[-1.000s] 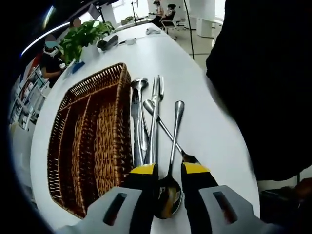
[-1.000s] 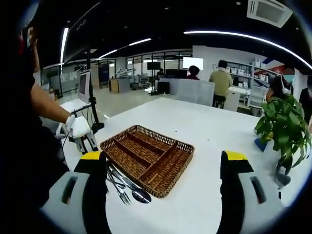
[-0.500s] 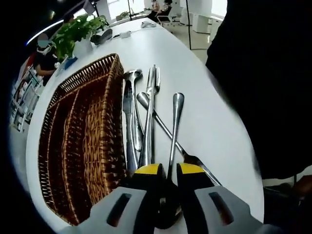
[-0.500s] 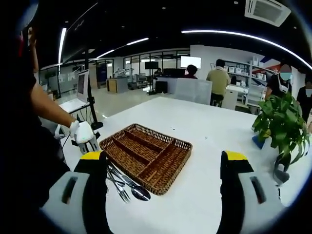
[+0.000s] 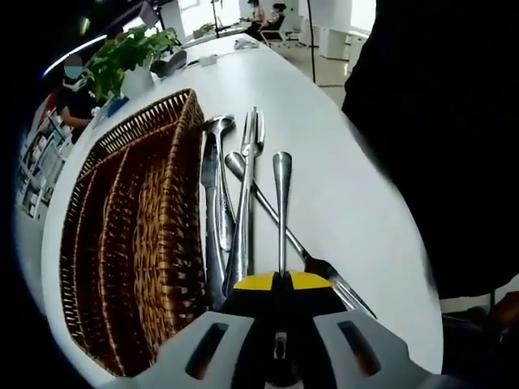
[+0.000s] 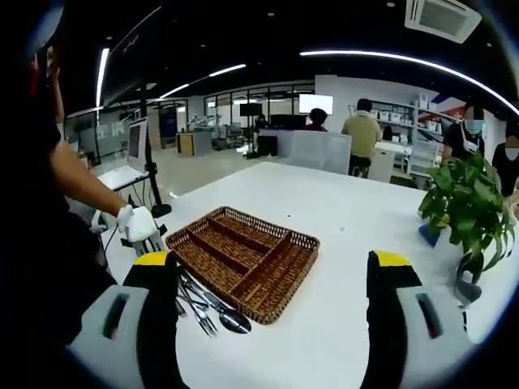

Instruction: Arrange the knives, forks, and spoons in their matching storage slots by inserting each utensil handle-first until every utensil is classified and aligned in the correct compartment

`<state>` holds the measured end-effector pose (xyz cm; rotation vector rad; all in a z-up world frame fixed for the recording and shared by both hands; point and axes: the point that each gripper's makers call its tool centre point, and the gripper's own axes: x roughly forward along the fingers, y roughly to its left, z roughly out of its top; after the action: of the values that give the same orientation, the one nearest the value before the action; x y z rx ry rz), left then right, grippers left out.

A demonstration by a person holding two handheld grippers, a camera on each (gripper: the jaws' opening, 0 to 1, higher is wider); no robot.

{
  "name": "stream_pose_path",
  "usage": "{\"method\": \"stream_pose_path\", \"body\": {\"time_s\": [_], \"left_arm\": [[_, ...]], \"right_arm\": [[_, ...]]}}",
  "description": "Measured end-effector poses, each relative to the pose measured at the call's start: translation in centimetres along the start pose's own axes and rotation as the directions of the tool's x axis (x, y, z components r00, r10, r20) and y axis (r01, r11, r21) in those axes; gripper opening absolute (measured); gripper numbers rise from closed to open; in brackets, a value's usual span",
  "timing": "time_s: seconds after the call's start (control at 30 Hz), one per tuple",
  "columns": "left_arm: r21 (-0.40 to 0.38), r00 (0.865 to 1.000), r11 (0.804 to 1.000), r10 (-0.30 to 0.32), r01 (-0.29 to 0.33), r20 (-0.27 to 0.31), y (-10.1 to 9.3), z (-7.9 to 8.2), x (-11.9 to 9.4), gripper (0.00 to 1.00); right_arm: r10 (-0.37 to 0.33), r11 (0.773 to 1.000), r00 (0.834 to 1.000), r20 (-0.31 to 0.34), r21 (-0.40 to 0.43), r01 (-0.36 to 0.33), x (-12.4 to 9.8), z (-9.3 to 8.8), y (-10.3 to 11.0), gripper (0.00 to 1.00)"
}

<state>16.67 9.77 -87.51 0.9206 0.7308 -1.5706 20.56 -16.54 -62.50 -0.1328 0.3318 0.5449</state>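
A wicker storage basket (image 5: 122,243) with long slots lies on the white table (image 5: 340,178). Beside its right edge lies a loose pile of steel utensils (image 5: 227,186), among them a fork (image 5: 250,162) and a spoon. My left gripper (image 5: 280,280) is shut on a spoon (image 5: 281,203) near its bowl, with the handle pointing away from me over the pile. In the right gripper view the basket (image 6: 268,311) sits mid-table with the utensils (image 6: 207,306) at its near left. My right gripper (image 6: 273,259) stands wide open above the table, holding nothing.
A potted plant (image 5: 130,53) stands past the basket's far end, also at the right as the plant (image 6: 466,203). A person's dark clothing (image 5: 438,138) borders the table's right side. A white-gloved hand (image 6: 134,223) shows at the left. Several people stand in the background.
My left gripper has closed from open around the spoon's bowl to shut on it, and the spoon's handle has swung straight ahead. The right gripper has stayed open and almost still.
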Motion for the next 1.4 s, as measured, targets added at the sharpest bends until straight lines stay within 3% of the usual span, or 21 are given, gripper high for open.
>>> {"method": "stream_pose_path", "body": {"time_s": [0.27, 0.6, 0.73, 0.83, 1.0, 1.4], "left_arm": [[-0.041, 0.999, 0.999, 0.023, -0.025, -0.048, 0.1, -0.6, -0.6, 0.01], [-0.147, 0.998, 0.989, 0.011, -0.020, -0.062, 0.2, 0.1, -2.1, 0.00], [-0.153, 0.997, 0.987, 0.034, -0.043, -0.066, 0.4, 0.2, -2.5, 0.00], [-0.152, 0.997, 0.987, 0.037, -0.047, -0.070, 0.5, 0.4, -2.8, 0.00], [-0.150, 0.997, 0.988, 0.033, -0.043, -0.071, 0.4, 0.9, -3.2, 0.00], [-0.163, 0.996, 0.986, 0.005, -0.019, -0.088, 0.4, 1.5, -4.3, 0.00]], "right_arm": [[-0.001, 1.000, 1.000, 0.005, -0.002, 0.001, -0.3, 0.2, -0.1, 1.00], [0.037, 0.999, 0.999, -0.032, 0.009, -0.037, 0.5, -0.5, 1.2, 1.00], [0.052, 0.999, 0.997, -0.050, -0.009, -0.053, 0.9, -0.7, 1.9, 1.00], [0.075, 0.997, 0.993, -0.094, 0.019, -0.073, 1.1, -1.3, 2.3, 1.00], [0.093, 0.996, 0.985, -0.143, -0.006, -0.095, 1.2, -2.3, 2.9, 1.00], [0.125, 0.992, 0.981, -0.151, -0.001, -0.126, 1.0, -2.5, 3.4, 1.00]]}}
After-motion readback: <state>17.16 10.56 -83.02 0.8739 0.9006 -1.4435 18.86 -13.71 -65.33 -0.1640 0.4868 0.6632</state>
